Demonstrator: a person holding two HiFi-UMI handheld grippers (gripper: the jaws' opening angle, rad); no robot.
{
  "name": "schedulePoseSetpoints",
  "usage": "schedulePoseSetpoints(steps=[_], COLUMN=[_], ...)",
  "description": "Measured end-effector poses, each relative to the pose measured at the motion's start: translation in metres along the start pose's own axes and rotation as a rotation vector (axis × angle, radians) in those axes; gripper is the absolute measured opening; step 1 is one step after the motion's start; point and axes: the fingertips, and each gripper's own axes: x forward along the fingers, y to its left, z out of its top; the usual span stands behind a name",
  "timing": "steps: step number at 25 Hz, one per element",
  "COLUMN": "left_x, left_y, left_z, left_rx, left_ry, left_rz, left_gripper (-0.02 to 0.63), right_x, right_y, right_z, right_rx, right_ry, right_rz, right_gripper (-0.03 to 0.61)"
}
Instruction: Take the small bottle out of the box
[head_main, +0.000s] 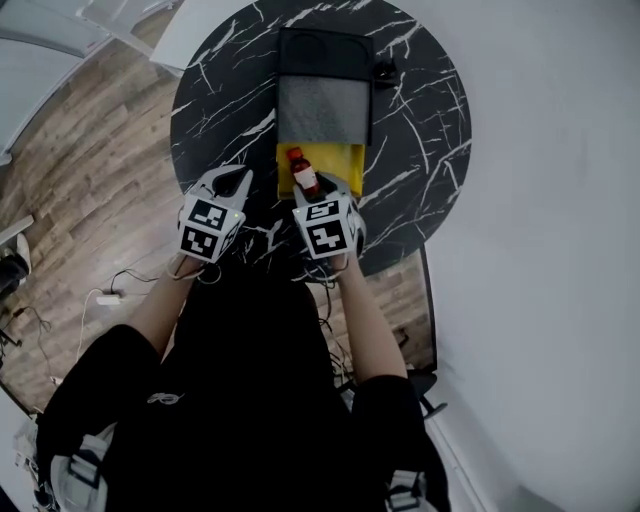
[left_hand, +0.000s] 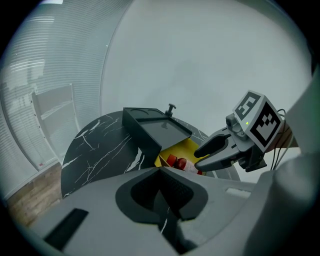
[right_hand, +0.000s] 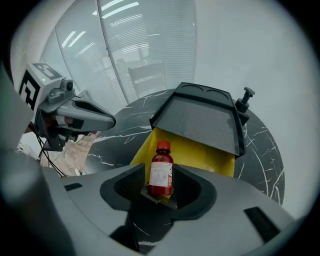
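Note:
A small red bottle with a red cap and white label is at the near end of the yellow box. In the right gripper view the bottle looks upright. My right gripper is open, with one jaw on each side of the bottle and a thin gap showing at the left side. The box's dark lid is tipped back behind the yellow box. My left gripper hovers over the table left of the box, shut on nothing. The left gripper view shows the bottle under the right gripper.
The box sits on a round black marble table. A small black knob-like object stands by the lid's far right corner. Wood floor with cables lies to the left, and a white wall is to the right.

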Motion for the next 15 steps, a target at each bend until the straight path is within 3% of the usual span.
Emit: schedulePoseSetpoints(steps=[15], left_x=[0.010], left_y=[0.025], left_z=[-0.004], left_rx=[-0.020], left_ry=[0.040], left_rz=[-0.051], left_gripper=[-0.002], right_x=[0.033], right_y=[-0.005], right_z=[-0.005], right_rx=[0.027], right_ry=[0.134], right_rz=[0.006], right_gripper=[0.190])
